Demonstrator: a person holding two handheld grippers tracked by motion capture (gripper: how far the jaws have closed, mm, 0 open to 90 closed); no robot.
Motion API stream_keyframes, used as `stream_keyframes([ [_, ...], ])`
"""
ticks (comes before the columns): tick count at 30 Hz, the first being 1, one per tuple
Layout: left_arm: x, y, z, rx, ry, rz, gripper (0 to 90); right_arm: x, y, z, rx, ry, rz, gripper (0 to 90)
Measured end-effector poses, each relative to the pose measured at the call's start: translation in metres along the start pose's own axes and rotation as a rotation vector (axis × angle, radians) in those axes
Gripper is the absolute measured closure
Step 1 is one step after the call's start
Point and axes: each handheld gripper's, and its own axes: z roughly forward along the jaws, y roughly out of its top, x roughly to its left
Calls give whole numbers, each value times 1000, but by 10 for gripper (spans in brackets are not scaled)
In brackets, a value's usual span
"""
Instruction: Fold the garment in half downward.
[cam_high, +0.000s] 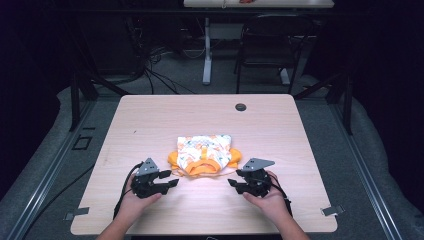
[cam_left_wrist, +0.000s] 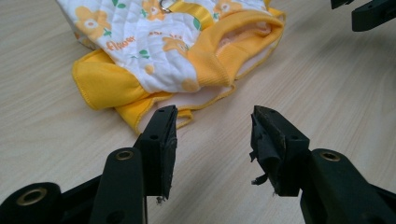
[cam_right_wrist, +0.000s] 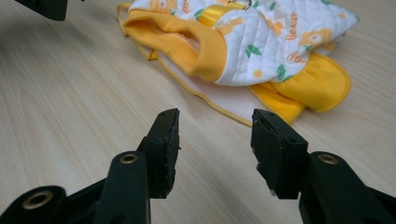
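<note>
While both grippers (cam_high: 172, 178) (cam_high: 234, 177) gape empty, close views reveal the folded garment's (cam_high: 204, 155) quilted flower print.

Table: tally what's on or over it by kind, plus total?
Garment (folded, yellow and white floral): 1
Grippers: 2, left and right, both with jaws open, each in a hand just short of the garment
Grommet in the table: 1
Total: 4
</note>
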Motion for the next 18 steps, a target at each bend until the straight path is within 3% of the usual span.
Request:
stream_keyframes([
  [6,-1,-4,5,27,5,33,507,5,-5,11,15,20,4,515],
  [8,-1,-5,6,33,1,23,507,9,-7,16,18,24,9,514],
  [18,-5,-7,13,53,-9,40,506,21,-8,28,46,29,-46,514],
])
